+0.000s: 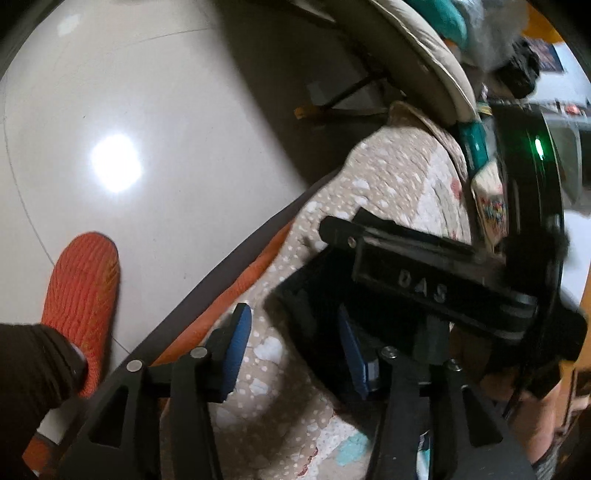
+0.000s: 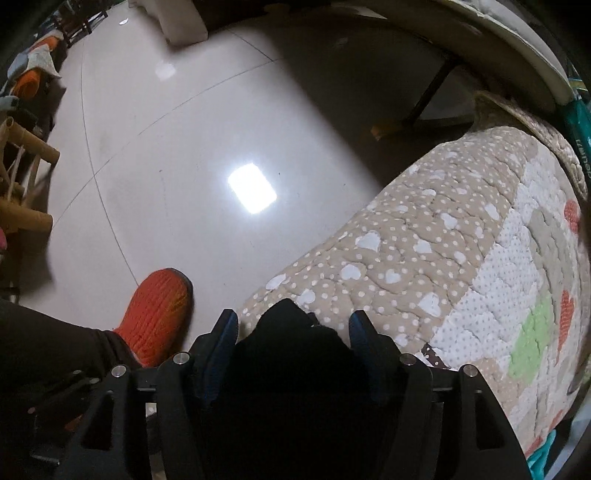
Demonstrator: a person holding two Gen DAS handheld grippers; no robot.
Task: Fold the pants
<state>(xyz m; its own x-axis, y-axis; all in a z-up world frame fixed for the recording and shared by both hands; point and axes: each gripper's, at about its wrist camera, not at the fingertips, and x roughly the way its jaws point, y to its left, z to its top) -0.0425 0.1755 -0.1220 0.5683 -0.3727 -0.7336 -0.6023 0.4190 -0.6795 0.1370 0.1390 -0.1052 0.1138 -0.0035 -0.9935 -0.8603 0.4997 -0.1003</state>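
Note:
The black pants (image 2: pixel 291 369) fill the space between my right gripper's (image 2: pixel 293 354) blue-padded fingers (image 2: pixel 221 347), which stand wide apart around the bunched cloth at the edge of the quilted bed cover (image 2: pixel 443 258). In the left wrist view, black cloth (image 1: pixel 310 306) lies on the quilt (image 1: pixel 388 177) just ahead of my left gripper (image 1: pixel 295 350). Its blue pads (image 1: pixel 236 343) are spread apart with quilt showing between them. The other gripper's black body (image 1: pixel 436 280) crosses that view at right, over the pants.
A glossy tiled floor (image 2: pixel 184 147) lies left of the bed. The person's orange slipper (image 2: pixel 159 314) stands on it, also seen in the left wrist view (image 1: pixel 81 295). Wooden furniture legs (image 2: pixel 22 184) are at far left. Cushions and a teal item (image 1: pixel 443 18) are piled beyond the quilt.

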